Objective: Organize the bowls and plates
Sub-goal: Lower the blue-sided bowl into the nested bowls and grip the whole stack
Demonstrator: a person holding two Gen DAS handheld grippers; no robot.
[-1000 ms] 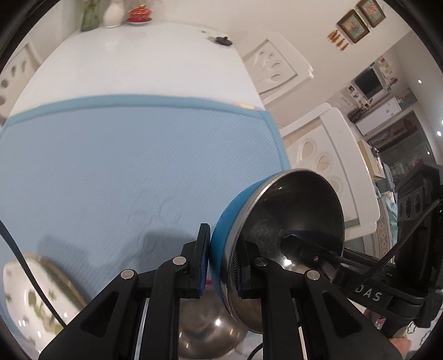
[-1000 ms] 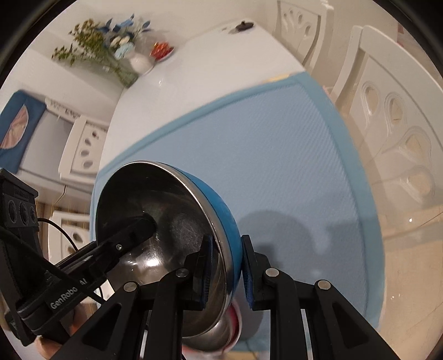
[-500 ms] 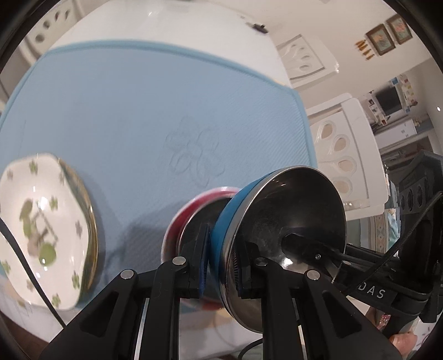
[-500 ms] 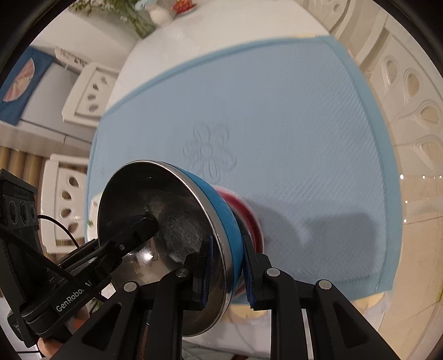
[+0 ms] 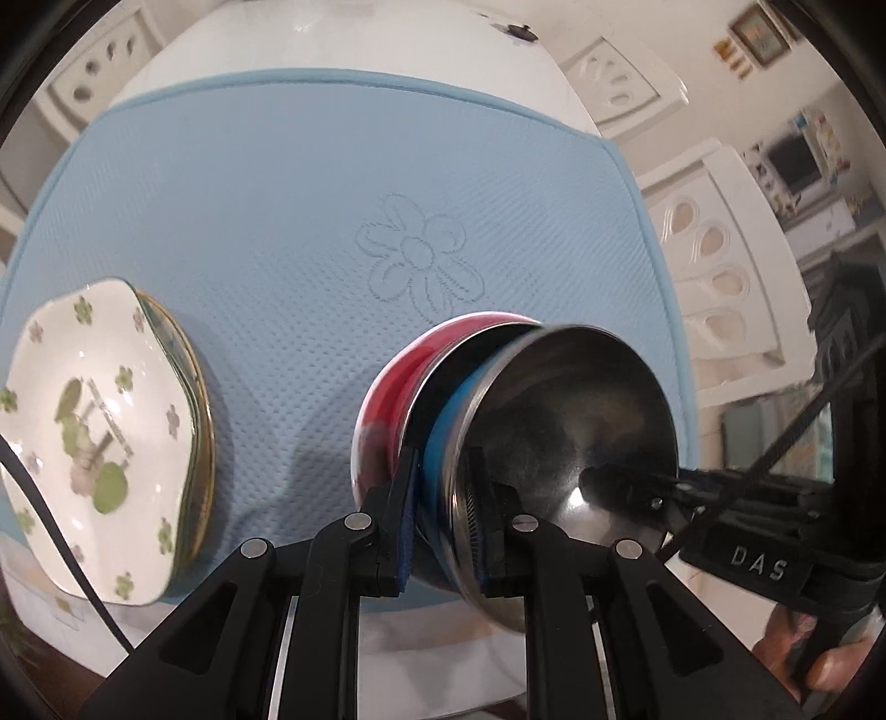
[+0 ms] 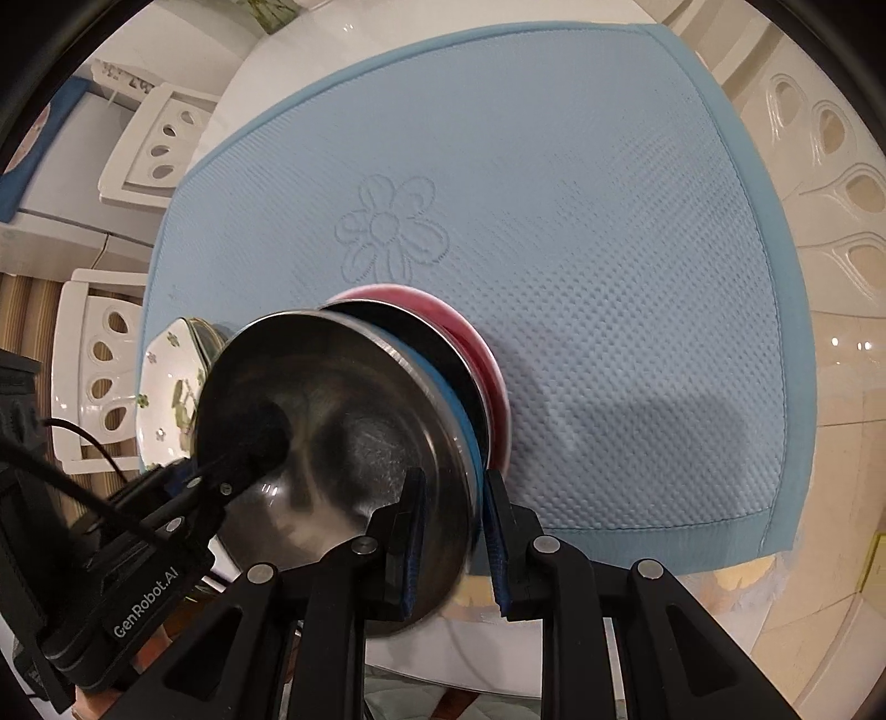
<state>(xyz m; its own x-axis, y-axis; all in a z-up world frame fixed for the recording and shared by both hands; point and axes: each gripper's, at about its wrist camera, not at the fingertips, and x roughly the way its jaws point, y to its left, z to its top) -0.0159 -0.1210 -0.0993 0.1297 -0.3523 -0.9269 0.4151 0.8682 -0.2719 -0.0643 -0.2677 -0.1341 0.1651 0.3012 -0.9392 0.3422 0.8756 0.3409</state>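
A blue bowl with a shiny steel inside is held tilted by both grippers at opposite sides of its rim. My left gripper is shut on the near rim in the left wrist view, and the right gripper's finger reaches into the bowl from the right. My right gripper is shut on the same blue bowl. Its underside dips into a red bowl standing on the blue mat. A stack of white flower-patterned plates lies to the left.
The blue mat covers a white table and has a stitched flower in its middle. White chairs stand around it. A small dark object lies at the table's far end.
Both grippers carried the blue bowl down and toward the near edge of the mat. The red bowl and the plates came into view, and the blue bowl now dips into the red one.
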